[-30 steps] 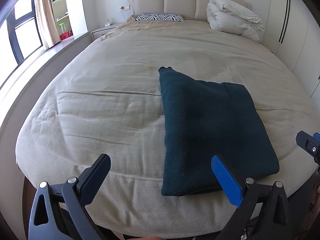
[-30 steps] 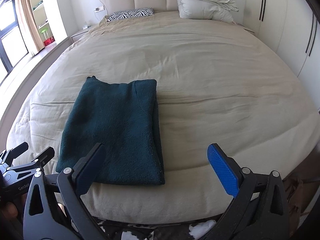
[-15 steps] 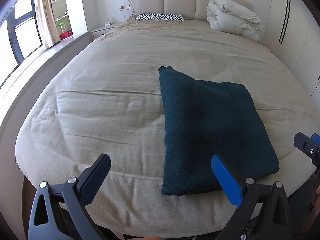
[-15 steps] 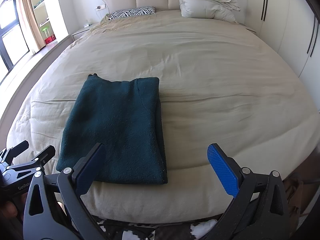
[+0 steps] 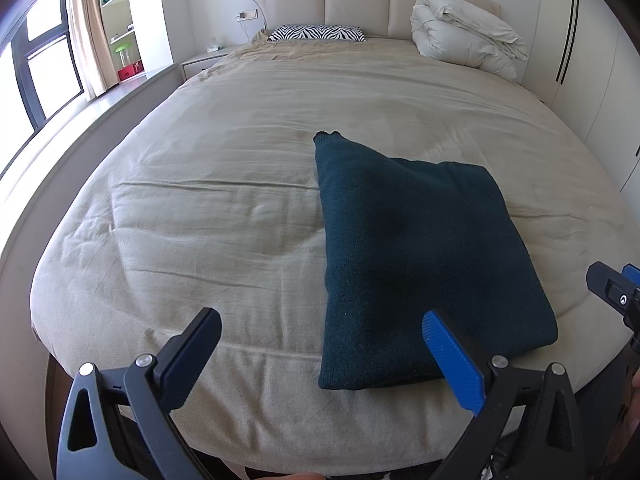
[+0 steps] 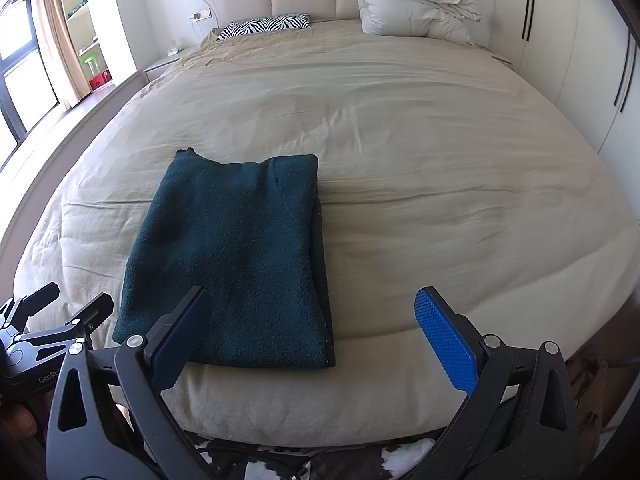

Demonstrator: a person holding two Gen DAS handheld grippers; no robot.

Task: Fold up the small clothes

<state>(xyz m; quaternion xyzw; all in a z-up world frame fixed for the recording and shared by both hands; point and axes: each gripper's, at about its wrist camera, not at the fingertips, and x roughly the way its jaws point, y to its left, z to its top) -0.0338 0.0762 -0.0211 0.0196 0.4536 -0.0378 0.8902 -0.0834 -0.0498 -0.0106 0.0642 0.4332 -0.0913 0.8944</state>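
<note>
Sweater (image 6: 236, 256) lies folded in a neat rectangle near the foot edge of the bed (image 6: 420, 152). Left tool (image 5: 320, 356) and right tool (image 6: 312, 336) hover spread wide, empty; folding looks nearly done.

From my remote feed: a beige-covered bed (image 5: 248, 184), a zebra-print pillow (image 5: 316, 33) at its head edge, a folded white duvet (image 5: 464, 34) in its far right corner, a nightstand (image 5: 204, 58) beside it.

The folded garment (image 6: 236, 256) lies on the bed (image 6: 420, 152) near its foot; pillow (image 6: 266, 24) and duvet (image 6: 412, 8) sit at the headboard.
</note>
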